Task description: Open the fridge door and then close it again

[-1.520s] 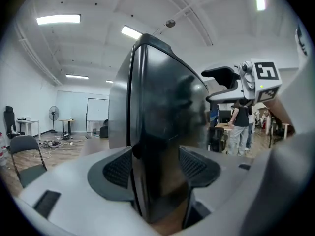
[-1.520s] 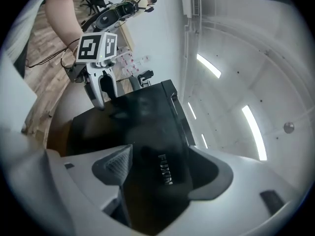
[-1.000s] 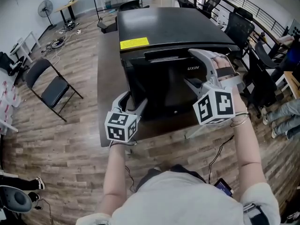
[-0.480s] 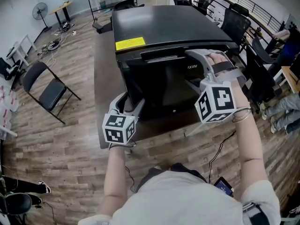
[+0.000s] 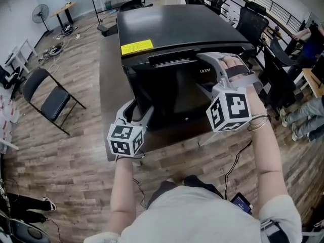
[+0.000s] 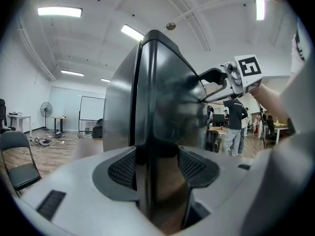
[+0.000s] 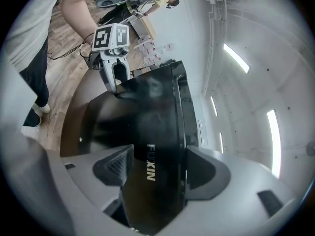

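Wood-plank floor (image 5: 76, 151) runs all round a brown table (image 5: 114, 110), with a folding chair (image 5: 50, 97) out at 9 o'clock and office chairs towards 1 o'clock. On the table stands the black fridge (image 5: 172, 27), a yellow label (image 5: 136, 46) on its top. The fridge door (image 5: 177, 92) faces the person and looks shut or barely ajar; I cannot tell which.

Both tools are already on the door. The left gripper (image 5: 140, 108) sits at the door's 7 o'clock corner. In the left gripper view the door's upright side edge runs straight up through the gap and fills it, with both pads against it, so the jaws are clamped on the fridge door. The right gripper (image 5: 206, 75) is at the door's 2 o'clock corner, rolled so that one jaw arches over the top edge and the other lies on the front. Its jaws are closing with the strip carrying the white lettering (image 7: 151, 168) between them, the pads not yet clearly pressing.

The coming pull seems to turn on this. The door lies dead ahead at 12 o'clock of both pairs of jaws, its left edge upright and its top edge level, and both hands are equally near. The swing should go back towards the person at 6 o'clock once the right grip is firm
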A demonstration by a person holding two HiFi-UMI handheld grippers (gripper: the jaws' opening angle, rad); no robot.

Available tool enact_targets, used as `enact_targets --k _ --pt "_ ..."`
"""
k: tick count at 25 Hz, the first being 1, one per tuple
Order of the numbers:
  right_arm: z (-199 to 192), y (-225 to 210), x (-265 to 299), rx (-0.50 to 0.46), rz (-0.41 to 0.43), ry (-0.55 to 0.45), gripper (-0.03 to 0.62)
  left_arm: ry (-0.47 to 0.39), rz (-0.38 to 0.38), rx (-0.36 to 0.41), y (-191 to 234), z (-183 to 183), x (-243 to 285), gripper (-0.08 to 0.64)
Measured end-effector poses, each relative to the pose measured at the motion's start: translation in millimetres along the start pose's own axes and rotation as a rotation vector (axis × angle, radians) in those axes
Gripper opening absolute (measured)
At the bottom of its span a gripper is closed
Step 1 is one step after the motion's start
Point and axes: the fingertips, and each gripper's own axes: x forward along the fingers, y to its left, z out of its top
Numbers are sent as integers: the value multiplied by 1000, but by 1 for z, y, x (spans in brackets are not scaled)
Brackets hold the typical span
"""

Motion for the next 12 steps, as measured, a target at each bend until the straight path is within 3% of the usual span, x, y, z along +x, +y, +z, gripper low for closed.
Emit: enact_targets --k 12 --pt "0 3 -3 -2 -6 11 319 11 -1 -8 -3 -2 -4 245"
